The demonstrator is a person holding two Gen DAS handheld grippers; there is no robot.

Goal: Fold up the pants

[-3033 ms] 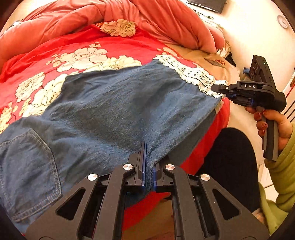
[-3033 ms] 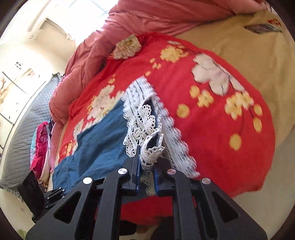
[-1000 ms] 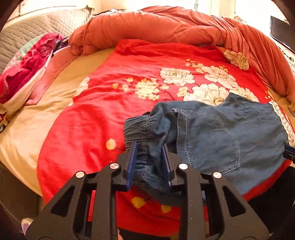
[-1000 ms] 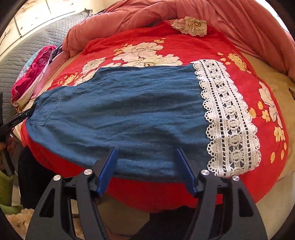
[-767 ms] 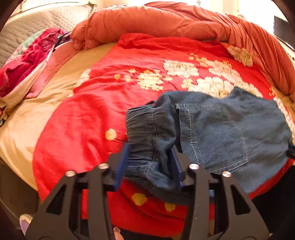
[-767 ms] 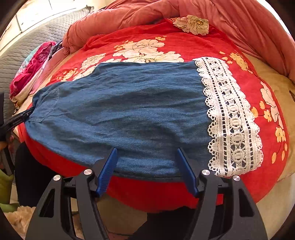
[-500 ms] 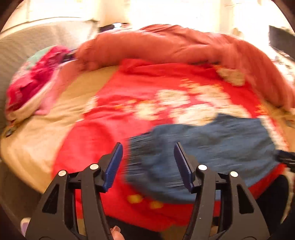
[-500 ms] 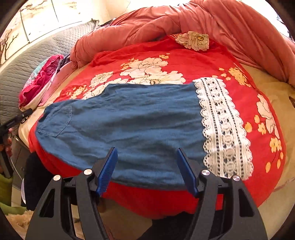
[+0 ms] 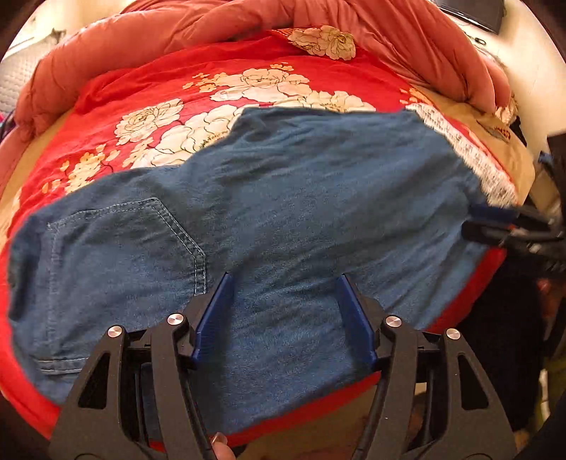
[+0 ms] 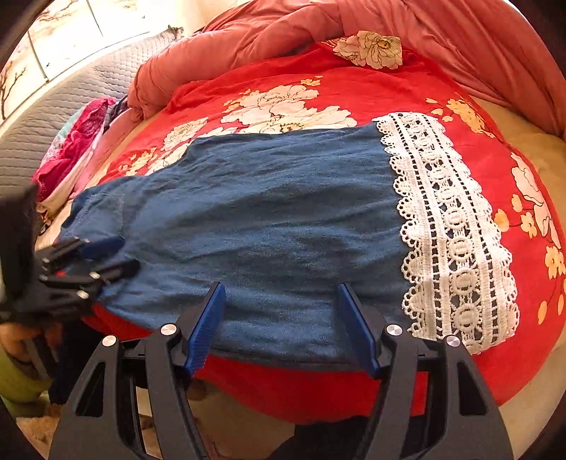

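The blue denim pants (image 9: 300, 198) lie flat across the bed, folded leg on leg, back pocket (image 9: 120, 254) at the left and white lace hem (image 10: 449, 226) at the right. My left gripper (image 9: 284, 283) hovers over the near edge of the pants beside the pocket. Its jaws are opening, the cloth lies under them and the pads press on nothing. My right gripper (image 10: 279, 288) stands open over the near edge, left of the lace. Each gripper shows in the other's view: the left gripper (image 10: 113, 254) by the waist end, the right gripper (image 9: 495, 223) near the lace hem (image 9: 470, 155).
A red floral blanket (image 10: 318, 95) covers the bed under the pants. A salmon quilt (image 10: 283, 32) is heaped along the far side. Pink clothing (image 10: 78, 141) lies by the grey padded headboard (image 10: 53, 106). A person's dark-clad legs (image 9: 502, 336) stand at the near bed edge.
The left gripper let go of the bunched waistband, opened wide and swung right along the near edge. The waist end now lies flat. The right gripper stayed open and barely moved.
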